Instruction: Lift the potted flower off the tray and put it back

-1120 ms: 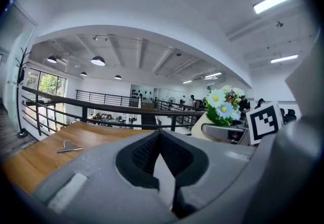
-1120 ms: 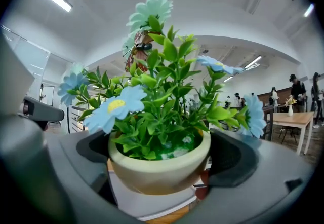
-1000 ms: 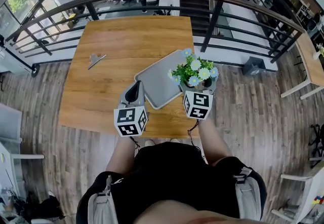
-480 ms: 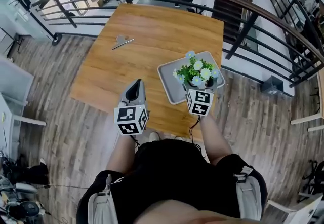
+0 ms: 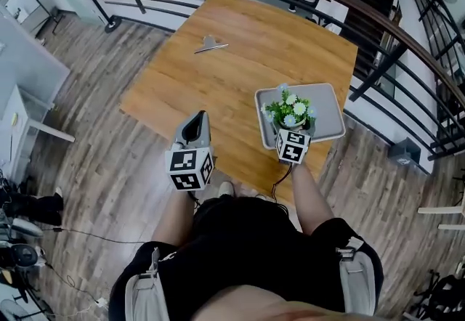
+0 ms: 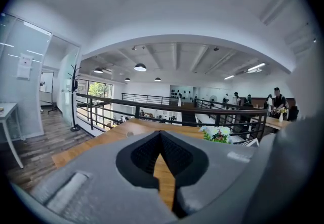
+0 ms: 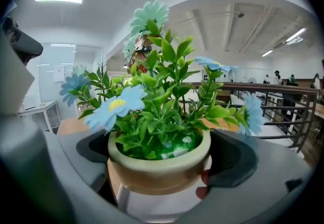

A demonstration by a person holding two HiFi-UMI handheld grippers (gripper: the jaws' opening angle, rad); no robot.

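The potted flower [image 5: 289, 110], green leaves with pale blue blooms in a tan-rimmed pot [image 7: 157, 159], stands upright between the jaws of my right gripper [image 5: 291, 126], which is shut on the pot [image 7: 160, 167]. In the head view the pot is over the left half of the grey tray [image 5: 328, 115]. Whether it touches the tray, I cannot tell. My left gripper [image 5: 194, 120] hangs shut and holding nothing over the table's near edge, left of the tray. In the left gripper view its jaws [image 6: 160, 135] meet at the tips, with the flower [image 6: 217, 134] beyond to the right.
The tray lies on a wooden table [image 5: 240, 72] near its front right corner. A small metal tool [image 5: 211, 45] lies on the far side of the table. A dark railing [image 5: 378, 29] runs behind and to the right. Wood floor [image 5: 109, 160] surrounds the table.
The head view has swung, so the table sits further right in view. The pot in my right gripper has moved from the tray's right edge to over its left half. The left gripper stays shut.
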